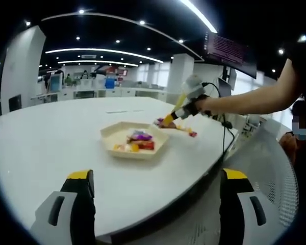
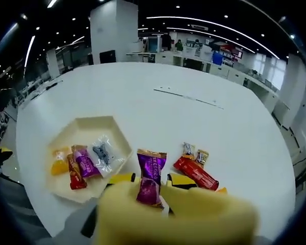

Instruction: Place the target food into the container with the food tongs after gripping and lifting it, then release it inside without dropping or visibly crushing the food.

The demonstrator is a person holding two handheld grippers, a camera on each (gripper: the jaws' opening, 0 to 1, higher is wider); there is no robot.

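A cream hexagonal tray [image 1: 109,133] on the white table holds several wrapped snacks [image 1: 137,142]. In the right gripper view the tray [image 2: 86,122] lies to the left, with orange, red, purple and clear packets inside. My right gripper [image 2: 152,186] is shut on the yellow food tongs [image 2: 194,214], which pinch a purple packet [image 2: 151,176] upright above the table, right of the tray. From the left gripper view, the right gripper [image 1: 191,99] and tongs [image 1: 173,115] hang over loose packets beside the tray's far right edge. My left gripper [image 1: 157,176] stands open near the table's front edge.
Loose packets lie right of the tray: a long red one [image 2: 196,171] and two small ones [image 2: 188,149]. A person's arm [image 1: 245,102] reaches in from the right. The table edge [image 1: 194,178] curves close to my left gripper. Desks and pillars stand far behind.
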